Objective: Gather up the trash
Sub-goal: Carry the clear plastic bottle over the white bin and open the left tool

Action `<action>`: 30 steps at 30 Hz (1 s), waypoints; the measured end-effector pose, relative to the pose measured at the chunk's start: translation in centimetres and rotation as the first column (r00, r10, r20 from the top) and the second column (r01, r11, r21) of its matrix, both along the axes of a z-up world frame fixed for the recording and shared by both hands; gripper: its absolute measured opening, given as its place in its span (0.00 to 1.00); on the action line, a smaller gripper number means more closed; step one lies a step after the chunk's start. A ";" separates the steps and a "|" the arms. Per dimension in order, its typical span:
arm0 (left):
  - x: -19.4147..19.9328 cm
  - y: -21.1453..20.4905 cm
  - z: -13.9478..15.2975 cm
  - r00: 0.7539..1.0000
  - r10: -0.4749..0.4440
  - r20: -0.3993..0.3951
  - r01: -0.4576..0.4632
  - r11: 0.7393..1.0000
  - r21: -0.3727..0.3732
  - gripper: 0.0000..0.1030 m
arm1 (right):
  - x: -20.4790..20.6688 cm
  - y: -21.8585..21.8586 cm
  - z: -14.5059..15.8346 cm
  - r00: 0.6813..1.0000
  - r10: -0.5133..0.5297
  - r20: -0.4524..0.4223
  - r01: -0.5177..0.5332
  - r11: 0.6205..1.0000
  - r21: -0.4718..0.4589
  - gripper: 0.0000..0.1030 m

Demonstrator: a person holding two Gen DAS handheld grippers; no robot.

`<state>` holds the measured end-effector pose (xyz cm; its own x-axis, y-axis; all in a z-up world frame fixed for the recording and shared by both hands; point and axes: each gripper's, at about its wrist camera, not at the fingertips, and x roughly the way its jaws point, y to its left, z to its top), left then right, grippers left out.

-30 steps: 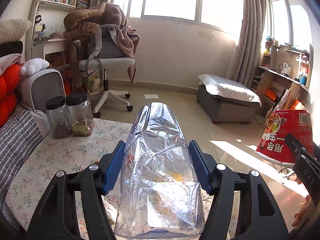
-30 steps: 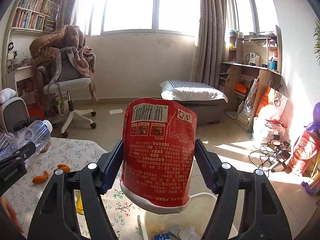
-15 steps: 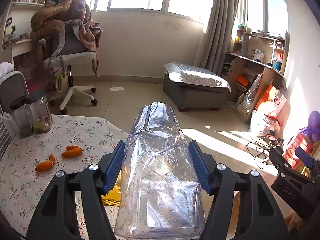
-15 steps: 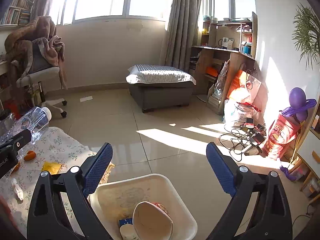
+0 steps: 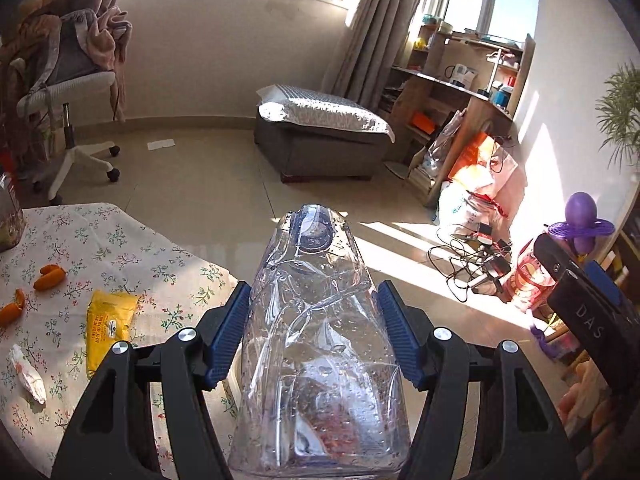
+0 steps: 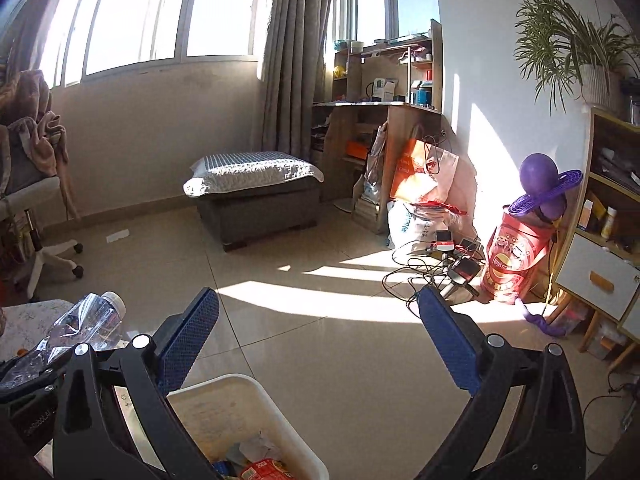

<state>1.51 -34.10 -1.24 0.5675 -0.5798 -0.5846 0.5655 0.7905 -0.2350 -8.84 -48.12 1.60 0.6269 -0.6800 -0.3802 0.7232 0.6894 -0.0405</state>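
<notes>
Beside the bench [image 5: 120, 240], at six o'clock under your right claw [image 6: 318, 344], stands the cream bin [image 6: 240, 408]; the red cup you carried a second ago now lies inside. That claw's jaws are opening, nothing between them. Your left claw [image 5: 314, 344] stays clamped on the crushed clear bottle [image 5: 320, 340], likely next for the bin. Left on the floral bench at nine o'clock: yellow packet [image 5: 108, 322], white wrapper [image 5: 28, 374], orange peels [image 5: 48, 272]. Tiled, sunlit floor beyond.

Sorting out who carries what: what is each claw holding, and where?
Left claw: crushed clear bottle, pinched across its body. Right claw: nothing, jaws opening.
</notes>
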 end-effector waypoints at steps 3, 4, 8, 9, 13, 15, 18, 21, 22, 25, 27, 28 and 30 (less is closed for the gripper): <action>-0.3 -1.2 -0.5 0.999 -0.033 -0.016 0.033 0.999 0.003 0.62 | -0.4 -0.9 -0.1 1.000 -0.017 -0.001 0.017 1.000 0.014 0.93; -0.3 -1.4 -0.7 0.999 -0.042 -0.026 0.042 0.999 0.002 0.62 | -0.5 -1.2 -0.2 1.000 -0.022 -0.001 0.022 1.000 0.017 0.93; -0.4 -2.4 -1.4 0.997 -0.065 -0.052 0.065 0.998 0.006 0.63 | -0.8 -1.8 -0.4 1.000 -0.031 -0.008 0.031 0.999 0.027 0.93; -0.4 -2.5 -1.4 0.996 -0.066 -0.053 0.066 0.998 0.006 0.65 | -0.8 -1.9 -0.5 0.999 -0.033 -0.011 0.033 0.999 0.028 0.93; -0.2 -2.3 -1.5 0.997 -0.055 -0.053 0.056 0.998 0.005 0.78 | -0.6 -2.2 -0.7 0.999 -0.034 -0.019 0.035 0.999 0.041 0.93; 0.0 -2.2 -1.4 0.997 -0.050 -0.054 0.051 0.999 0.016 0.79 | -0.3 -1.9 -0.6 0.999 -0.027 -0.023 0.028 0.998 0.048 0.93; 0.3 -1.6 -1.3 0.999 -0.011 -0.044 0.012 0.999 0.037 0.83 | 0.3 -1.2 -0.6 0.999 -0.007 -0.034 0.008 0.999 0.044 0.93; 0.7 -0.5 -0.9 0.999 0.038 -0.032 -0.037 0.998 0.045 0.86 | 0.8 -0.1 -0.6 0.999 0.020 -0.050 -0.018 0.999 0.031 0.93; 1.0 -0.1 -0.7 0.998 0.056 -0.029 -0.054 0.997 0.048 0.87 | 1.1 0.2 -0.6 0.998 0.029 -0.056 -0.028 0.999 0.029 0.93; 1.6 1.5 -0.1 0.994 0.110 -0.022 -0.109 0.993 0.051 0.90 | 1.8 1.3 -0.5 0.996 0.055 -0.067 -0.053 0.998 0.025 0.93; 2.1 2.7 0.2 0.990 0.141 -0.022 -0.139 0.989 0.055 0.91 | 2.3 2.1 -0.4 0.995 0.074 -0.070 -0.073 0.997 0.022 0.93; 2.3 3.3 0.3 0.988 0.155 -0.022 -0.154 0.986 0.058 0.91 | 2.6 2.5 -0.3 0.994 0.084 -0.071 -0.083 0.996 0.021 0.93; 2.7 4.5 0.4 0.983 0.183 -0.020 -0.182 0.981 0.064 0.91 | 3.3 3.6 -0.2 0.991 0.109 -0.074 -0.108 0.994 0.020 0.93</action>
<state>4.19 -29.55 -0.84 0.6447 -0.4305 -0.6317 0.4047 0.8932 -0.1958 -5.55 -44.56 1.35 0.6657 -0.6032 -0.4393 0.6397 0.7645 -0.0802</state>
